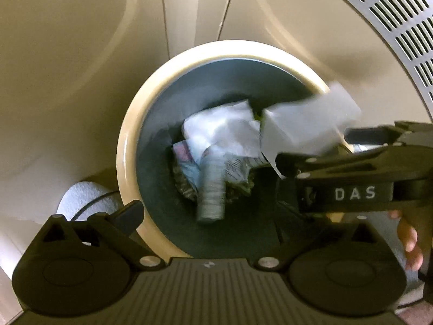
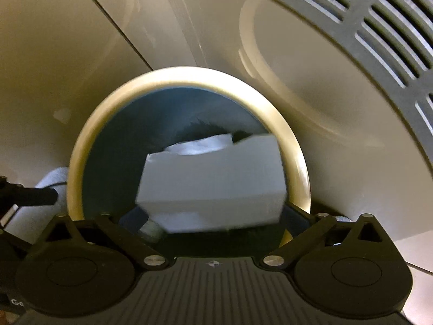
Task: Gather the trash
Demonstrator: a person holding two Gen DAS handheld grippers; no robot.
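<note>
Left wrist view looks straight down into a round bin (image 1: pixel 127 146) below the left claw (image 1: pixel 216 216), which is spread wide and holds nothing. Crumpled paper (image 1: pixel 224 132) and a bottle (image 1: pixel 212 197) lie inside. The right claw (image 2: pixel 216 211) is spread wide too; a white paper (image 2: pixel 213 181) sits loose just ahead of it, over the bin. A paper roll (image 1: pixel 81 197) stands beside the bin.

Both grippers pointed steeply downward, jaws spread wide. The right gripper (image 1: pixel 311 146) reached in from the right side of the left wrist view; fingers (image 1: pixel 411 238) gripped its handle.
</note>
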